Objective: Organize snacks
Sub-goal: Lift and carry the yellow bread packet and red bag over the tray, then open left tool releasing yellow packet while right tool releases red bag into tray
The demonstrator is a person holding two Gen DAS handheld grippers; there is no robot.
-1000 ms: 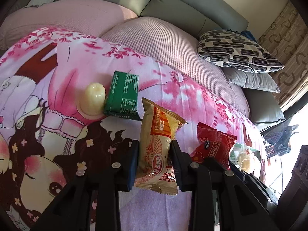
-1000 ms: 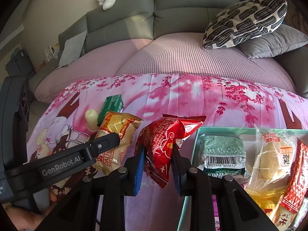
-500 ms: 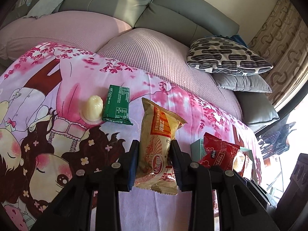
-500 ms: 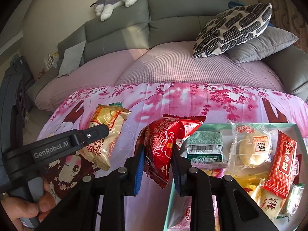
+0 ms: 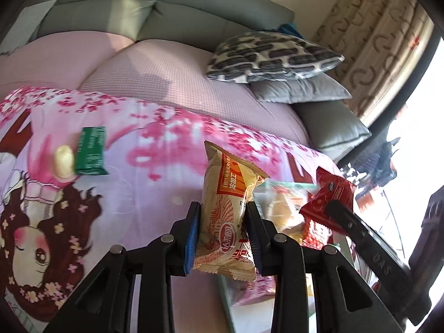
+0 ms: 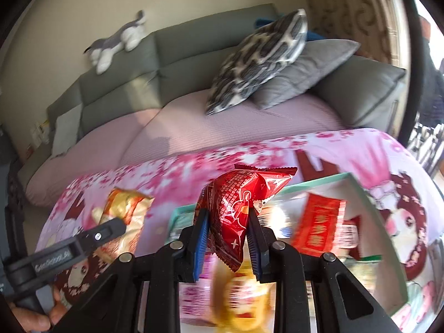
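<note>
Evidently both packets are light, crinkly and puffed with air, best pinched across the flat middle rather than the sealed ends. At lower centre of its view, the left tool (image 5: 222,236) is clenched on the tan snack packet (image 5: 227,211), long axis upright, top seal pointing up. Likewise, the right tool (image 6: 226,238) grasps the red snack packet (image 6: 238,211), tilted up-right above the teal tray (image 6: 360,186).
</note>
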